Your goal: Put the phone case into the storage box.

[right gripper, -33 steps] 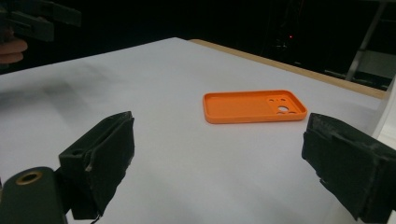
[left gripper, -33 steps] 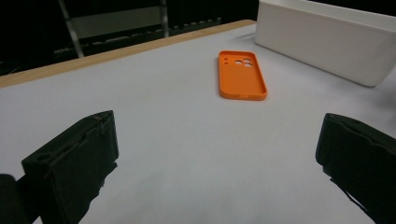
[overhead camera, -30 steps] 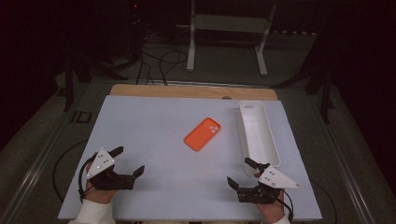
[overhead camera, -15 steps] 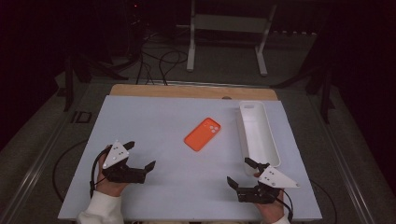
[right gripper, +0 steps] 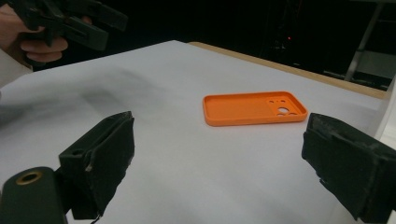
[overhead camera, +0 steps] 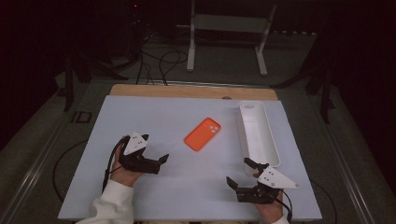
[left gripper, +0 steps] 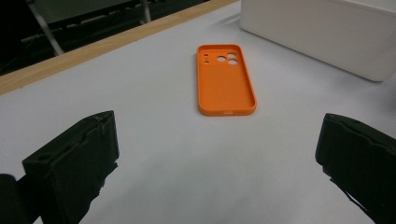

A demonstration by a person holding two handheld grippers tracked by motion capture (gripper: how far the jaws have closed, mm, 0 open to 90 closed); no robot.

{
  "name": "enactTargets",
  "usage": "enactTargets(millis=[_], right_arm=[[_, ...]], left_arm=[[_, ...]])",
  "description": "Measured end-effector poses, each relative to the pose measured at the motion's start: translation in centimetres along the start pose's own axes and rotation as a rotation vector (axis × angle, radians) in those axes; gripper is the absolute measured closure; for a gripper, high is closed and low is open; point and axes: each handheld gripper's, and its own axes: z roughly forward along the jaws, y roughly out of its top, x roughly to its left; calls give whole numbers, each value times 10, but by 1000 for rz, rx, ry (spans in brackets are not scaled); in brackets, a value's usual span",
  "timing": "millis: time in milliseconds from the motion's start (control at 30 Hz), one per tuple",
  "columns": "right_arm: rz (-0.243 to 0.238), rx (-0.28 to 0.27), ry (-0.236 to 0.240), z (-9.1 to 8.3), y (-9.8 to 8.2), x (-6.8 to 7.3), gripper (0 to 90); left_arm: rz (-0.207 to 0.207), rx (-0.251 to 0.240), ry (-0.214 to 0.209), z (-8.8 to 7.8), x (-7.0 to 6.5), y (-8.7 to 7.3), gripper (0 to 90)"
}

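Since a second ago your left gripper [overhead camera: 154, 151] has lifted off the near-left corner of the worktop [overhead camera: 140, 116] and travelled forward and inward toward the orange phone case [overhead camera: 202, 134], while your right gripper [overhead camera: 243, 173] has stayed put near the front edge on the right. Both sets of fingers stand wide open and hold nothing; in the left gripper view the two black pads frame the case [left gripper: 226, 79] between them with plenty of room to spare. Keep the left gripper low and level as you close the gap, because the case lies flat with its open side up and offers only thin side walls to pinch. Line the fingers up across its narrow width rather than its length, so the opening need not be at its limit. Come down until the pads just meet the worktop on either side of the walls, then close gently; a hard squeeze could bow the soft shell or flick it away. From the right gripper view the case [right gripper: 254, 108] sits well ahead, so leave that hand where it is unless you need it to steady the case. Beyond the case, the long white tray [overhead camera: 268, 144] stands just to its right; approach from the left to avoid nudging it.
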Motion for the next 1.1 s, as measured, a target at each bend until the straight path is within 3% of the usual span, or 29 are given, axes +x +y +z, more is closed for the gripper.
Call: enactTargets(millis=[300, 833, 1100], right_arm=[[5, 1, -9, 0, -1, -1, 92], [8, -2, -20, 0, -3, -2, 92], [9, -3, -23, -1, -3, -3, 92]], left_arm=[[0, 9, -2, 13, 2, 6, 2], [20, 5, -27, 33, -5, 19, 8], [27, 36, -47, 51, -8, 26, 24]])
